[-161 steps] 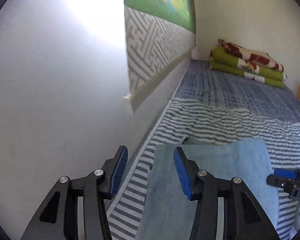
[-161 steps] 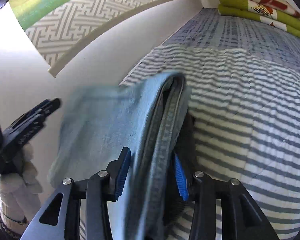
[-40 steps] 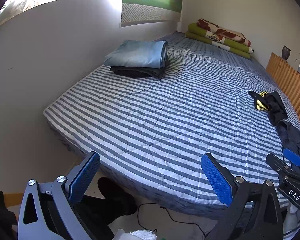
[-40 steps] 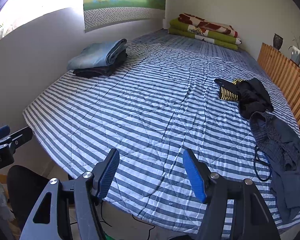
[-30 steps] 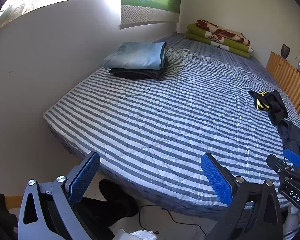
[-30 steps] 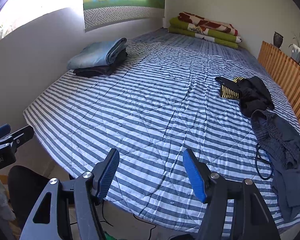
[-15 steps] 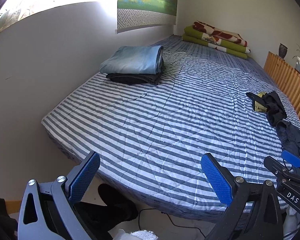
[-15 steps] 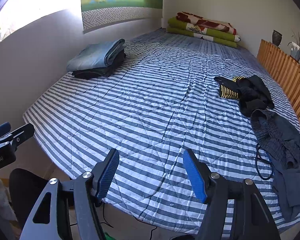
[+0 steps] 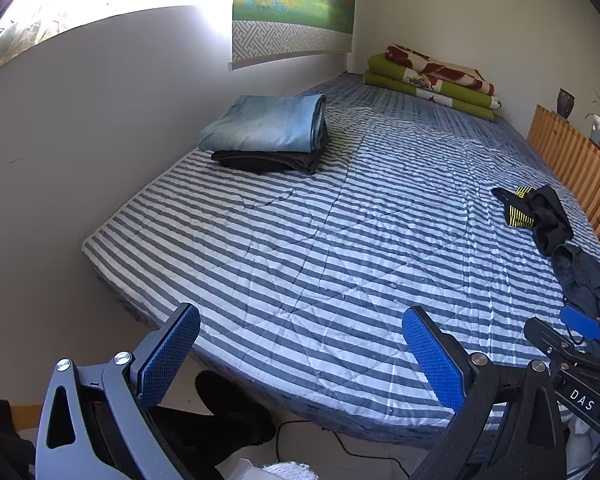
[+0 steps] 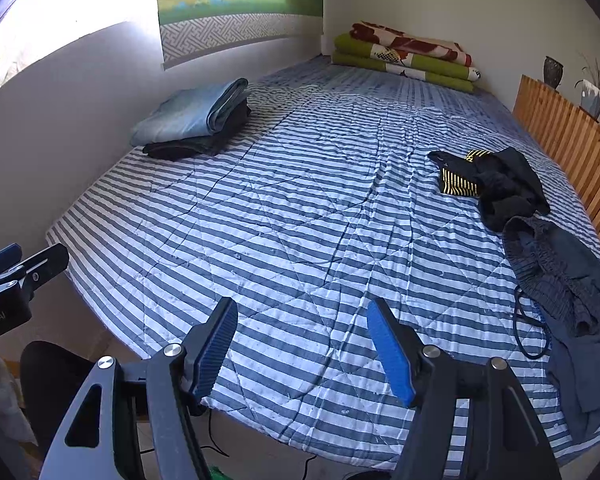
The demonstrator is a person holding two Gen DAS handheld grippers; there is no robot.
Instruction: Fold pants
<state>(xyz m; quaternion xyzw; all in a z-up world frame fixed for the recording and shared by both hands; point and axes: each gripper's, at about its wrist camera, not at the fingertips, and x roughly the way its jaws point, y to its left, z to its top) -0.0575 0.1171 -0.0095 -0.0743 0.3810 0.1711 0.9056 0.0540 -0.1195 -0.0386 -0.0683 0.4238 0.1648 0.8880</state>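
Jeans folded and stacked, both tools now back at the bed's foot
The folded jeans (image 9: 266,124), gripped seconds ago, lie on dark pants (image 9: 266,162); left tool (image 9: 300,350) and right tool (image 10: 302,344) gape wide, empty

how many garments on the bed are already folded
2, stacked by the left wall: light blue jeans on top of a dark folded garment. More could be hidden within the stack.

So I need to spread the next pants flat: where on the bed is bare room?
The striped bedspread is bare across its middle and near edge. Crowded: the folded light-blue jeans stack by the wall, and the crumpled dark clothes along the wooden slats.
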